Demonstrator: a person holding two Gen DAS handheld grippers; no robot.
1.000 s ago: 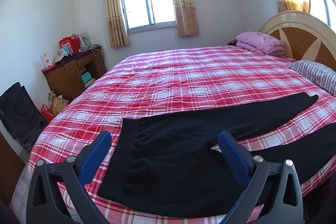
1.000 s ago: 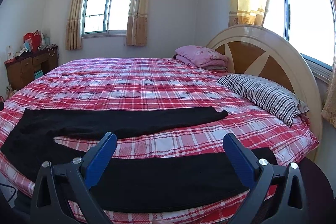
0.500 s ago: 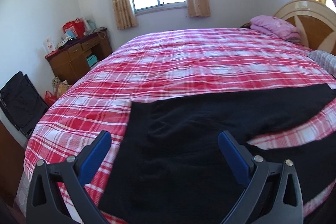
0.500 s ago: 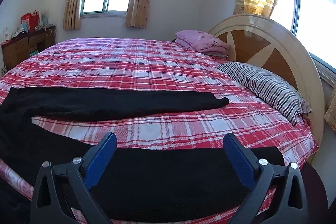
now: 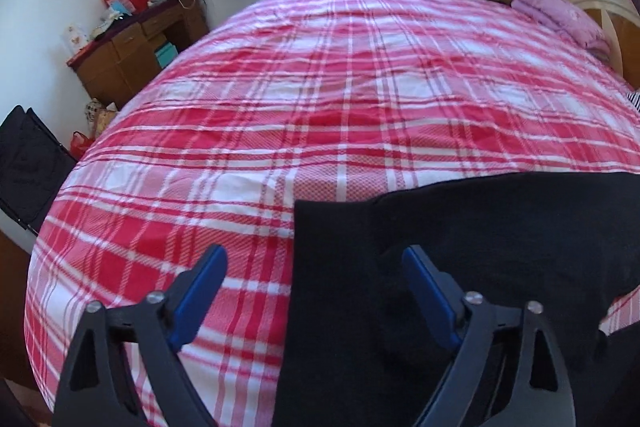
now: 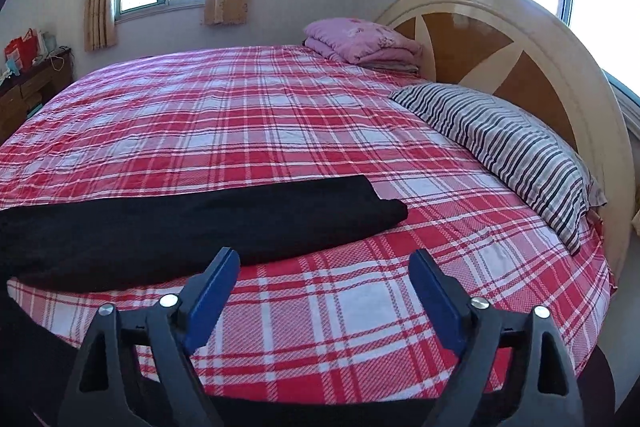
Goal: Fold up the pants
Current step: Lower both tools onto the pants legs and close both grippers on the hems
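Note:
Black pants (image 5: 480,247) lie flat on the red plaid bed (image 5: 340,87). In the left wrist view the waistband edge (image 5: 308,267) runs down between the fingers of my left gripper (image 5: 314,259), which is open and low over the waist's left side. In the right wrist view the far leg (image 6: 192,223) stretches across, its cuff ending at mid-bed. My right gripper (image 6: 324,263) is open and empty, just in front of that leg. The near leg shows only as a dark strip (image 6: 320,415) at the bottom edge.
A striped pillow (image 6: 504,151) and a folded pink quilt (image 6: 360,43) lie by the round headboard (image 6: 520,59) on the right. A wooden desk (image 5: 132,43) with clutter and a black folded item (image 5: 28,163) stand left of the bed.
Both grippers have moved forward and down toward the bed. The left one has shifted left onto the waistband edge; the right one has passed over the near leg toward the far leg.

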